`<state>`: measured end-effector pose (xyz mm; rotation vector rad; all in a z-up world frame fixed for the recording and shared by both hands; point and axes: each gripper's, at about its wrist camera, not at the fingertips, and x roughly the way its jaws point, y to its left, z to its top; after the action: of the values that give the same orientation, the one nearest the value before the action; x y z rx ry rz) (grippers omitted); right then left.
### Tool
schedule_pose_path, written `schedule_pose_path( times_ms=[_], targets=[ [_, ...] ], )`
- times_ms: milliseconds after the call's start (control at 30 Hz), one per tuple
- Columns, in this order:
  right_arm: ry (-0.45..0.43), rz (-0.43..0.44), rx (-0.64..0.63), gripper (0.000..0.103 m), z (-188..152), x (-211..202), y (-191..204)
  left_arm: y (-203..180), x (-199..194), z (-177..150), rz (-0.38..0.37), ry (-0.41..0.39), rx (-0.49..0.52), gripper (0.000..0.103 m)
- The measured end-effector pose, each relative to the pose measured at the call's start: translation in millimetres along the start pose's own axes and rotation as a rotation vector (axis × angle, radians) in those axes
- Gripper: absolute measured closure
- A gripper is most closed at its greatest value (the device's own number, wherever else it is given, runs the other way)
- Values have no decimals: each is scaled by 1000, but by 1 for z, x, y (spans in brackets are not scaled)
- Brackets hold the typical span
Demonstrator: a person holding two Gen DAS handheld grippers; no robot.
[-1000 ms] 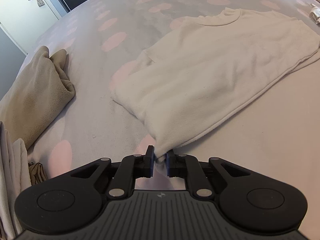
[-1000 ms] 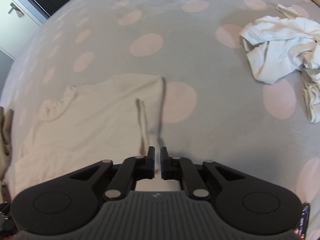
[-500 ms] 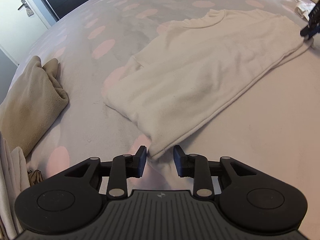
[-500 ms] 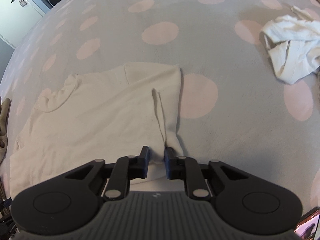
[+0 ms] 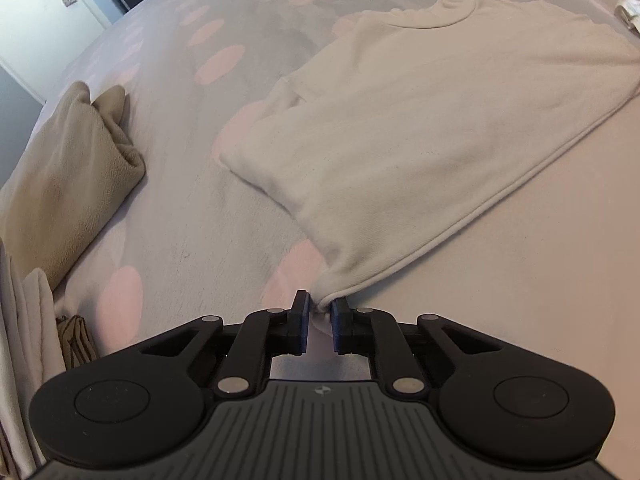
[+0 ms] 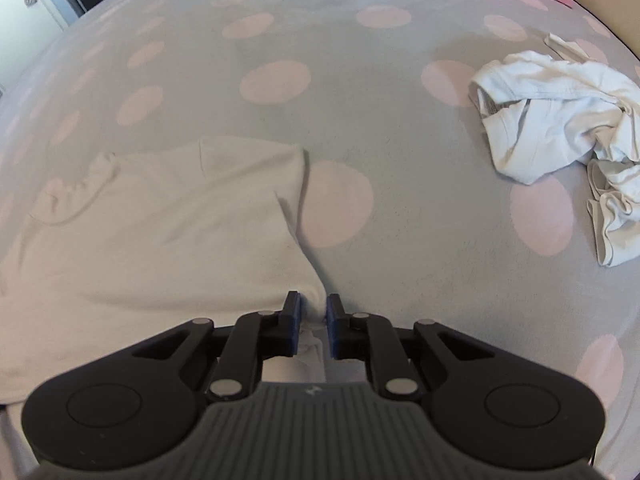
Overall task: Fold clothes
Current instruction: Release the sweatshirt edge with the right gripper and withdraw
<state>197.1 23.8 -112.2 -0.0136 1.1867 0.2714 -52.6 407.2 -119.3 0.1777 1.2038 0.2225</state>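
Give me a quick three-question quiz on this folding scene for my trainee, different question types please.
1. True or false: the cream top lies bunched in a heap.
2. In the right wrist view, what lies on the bed to the right of the cream top? A) crumpled white garment B) shoe C) book
3. What does each gripper have between its fingers?

Key
1. False: it is spread flat.
2. A.
3. A bottom corner of the cream top each. The left gripper is closing, with one corner between its fingers; the right gripper pinches the other corner.
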Motion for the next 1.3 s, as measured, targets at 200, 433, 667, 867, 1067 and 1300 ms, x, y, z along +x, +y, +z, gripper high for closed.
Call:
schedule_pose_path(
  times_ms=[200, 433, 667, 867, 1067, 1300],
  targets=[
    [16, 12, 28, 77, 1, -5, -8, 9, -6, -4, -31, 38, -18, 92],
    [28, -17, 89, 74, 3, -17, -21, 33, -14, -8, 44, 30, -101, 92],
    [33, 87, 130, 73, 1, -22, -29, 37, -25, -4, 45, -21, -168, 85],
    [42, 173, 6, 74, -11, -15, -12, 15, -31, -3, 7, -48, -88, 80],
    [40, 88, -151, 74, -19, 1, 5, 0, -27, -7, 7, -31, -29, 79],
    [22, 18, -128, 87, -13, 14, 2, -4, -18, -9, -1, 2, -17, 79]
  ],
)
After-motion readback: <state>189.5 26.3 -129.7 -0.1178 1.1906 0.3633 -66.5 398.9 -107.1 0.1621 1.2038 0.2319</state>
